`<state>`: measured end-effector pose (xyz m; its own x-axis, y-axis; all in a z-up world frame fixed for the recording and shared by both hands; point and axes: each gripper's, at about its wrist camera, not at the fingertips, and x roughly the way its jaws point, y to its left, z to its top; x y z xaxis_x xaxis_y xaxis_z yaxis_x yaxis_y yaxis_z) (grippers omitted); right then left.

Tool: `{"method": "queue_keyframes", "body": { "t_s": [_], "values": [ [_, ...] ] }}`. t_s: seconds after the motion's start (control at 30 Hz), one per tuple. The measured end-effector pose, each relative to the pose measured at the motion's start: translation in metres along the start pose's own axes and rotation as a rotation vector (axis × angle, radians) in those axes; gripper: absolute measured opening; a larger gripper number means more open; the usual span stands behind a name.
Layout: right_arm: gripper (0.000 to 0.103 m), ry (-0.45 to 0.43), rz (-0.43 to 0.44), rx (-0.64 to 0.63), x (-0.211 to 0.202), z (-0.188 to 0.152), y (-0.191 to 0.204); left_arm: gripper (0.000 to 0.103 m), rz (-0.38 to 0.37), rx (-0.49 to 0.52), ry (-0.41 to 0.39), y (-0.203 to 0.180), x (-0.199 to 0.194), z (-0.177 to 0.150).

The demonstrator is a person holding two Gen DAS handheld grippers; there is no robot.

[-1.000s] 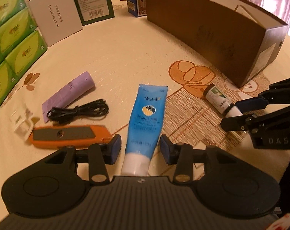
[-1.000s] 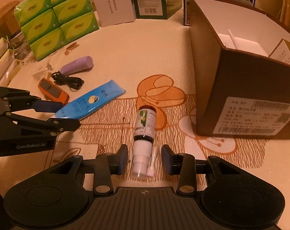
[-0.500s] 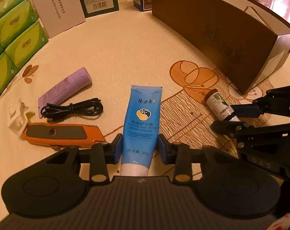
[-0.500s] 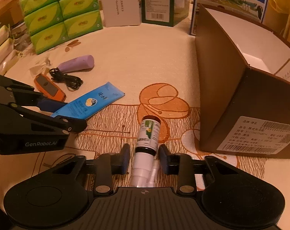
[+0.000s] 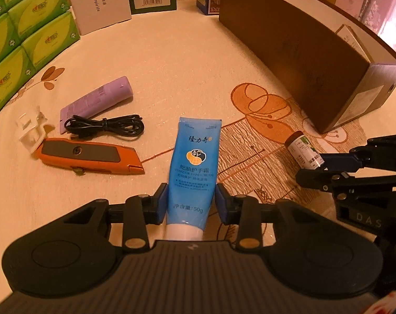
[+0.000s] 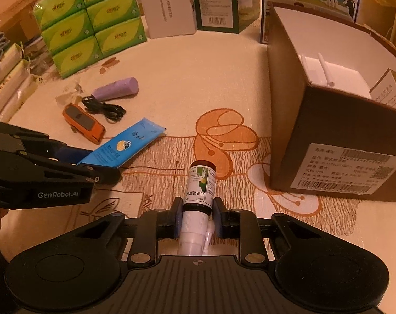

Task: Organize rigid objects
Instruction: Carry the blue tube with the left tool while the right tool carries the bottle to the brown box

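- Two tongs at work over the bench [image 5: 171,60]; both closed on goods
- Left tongs [image 5: 191,201]: clamped on the blue hand-cream tube [image 5: 195,162], near its white cap end; tube lies flat on the bench
- Right tongs [image 6: 196,216]: clamped on the small spray bottle [image 6: 199,191], at the join of label and white neck; dark base points away
- Brown cardboard box [image 6: 328,136]: open-topped, to the right of the bottle
- Orange utility knife [image 5: 90,155], black cable [image 5: 106,128], purple tube [image 5: 98,99]: grouped left of the blue tube; apart from it
- Green tissue packs [image 6: 93,23]: stacked at the far left
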<state>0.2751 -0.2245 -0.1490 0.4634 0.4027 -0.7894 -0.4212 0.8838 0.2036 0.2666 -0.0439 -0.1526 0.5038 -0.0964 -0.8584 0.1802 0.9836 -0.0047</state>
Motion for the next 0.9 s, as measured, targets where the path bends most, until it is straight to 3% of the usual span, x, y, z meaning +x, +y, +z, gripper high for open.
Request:
{"method": "queue_keyframes", "body": {
  "t_s": [0.53,0.9],
  "values": [
    [0.021,-0.083,0.054,0.03,-0.047,0.011,0.001,0.032,0.015,-0.03,-0.095,-0.005,-0.056,0.01],
    [0.021,-0.185,0.063,0.039,-0.09,0.035,-0.006,0.032,0.002,-0.007,-0.191,-0.022,-0.092,0.041]
  ]
}}
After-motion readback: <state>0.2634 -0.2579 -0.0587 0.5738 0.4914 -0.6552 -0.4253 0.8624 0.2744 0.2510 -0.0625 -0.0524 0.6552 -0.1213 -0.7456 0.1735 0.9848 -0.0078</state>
